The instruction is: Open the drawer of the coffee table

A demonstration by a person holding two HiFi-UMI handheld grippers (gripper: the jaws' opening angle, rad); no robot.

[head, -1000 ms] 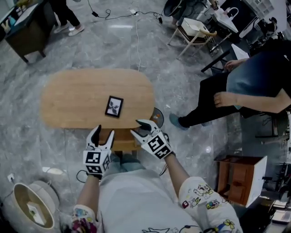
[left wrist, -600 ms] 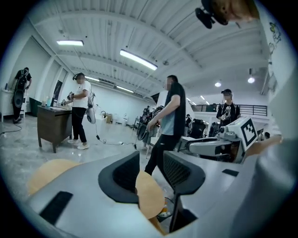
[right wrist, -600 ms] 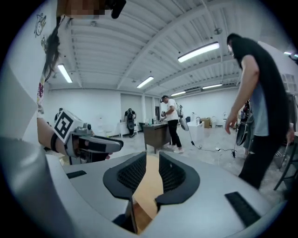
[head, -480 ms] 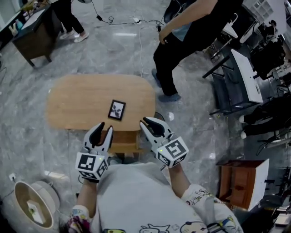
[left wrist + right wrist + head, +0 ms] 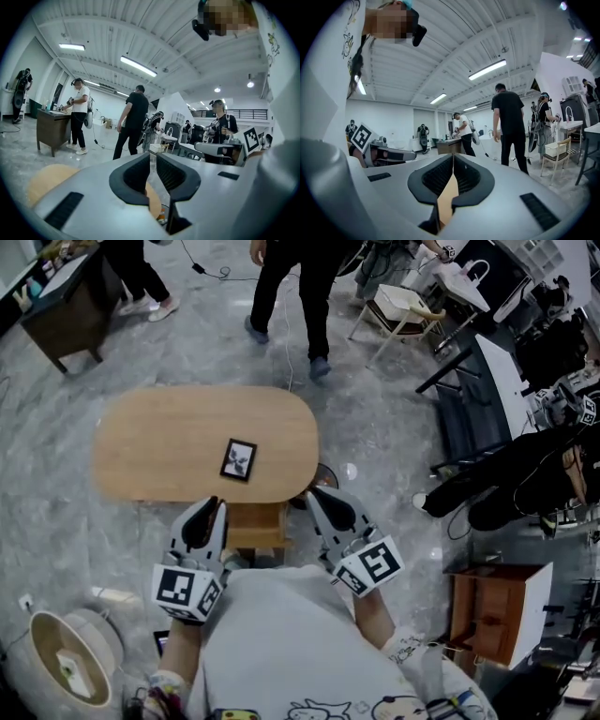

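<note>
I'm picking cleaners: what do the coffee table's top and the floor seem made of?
Coffee table top: likely wood or veneer, matte; even light-tan colour, no glare.
Floor: seemingly polished marble or marble-look tile; grey veining, bright reflections.

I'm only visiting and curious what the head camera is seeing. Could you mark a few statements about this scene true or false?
A small framed picture lies on the oval wooden table. True.
The jaws of the right gripper stand wide apart. False: they are together, with nothing between them.
A round pale bin stands on the floor. True.
Nobody else is in the room. False: a person in dark clothes stands beyond the table.
</note>
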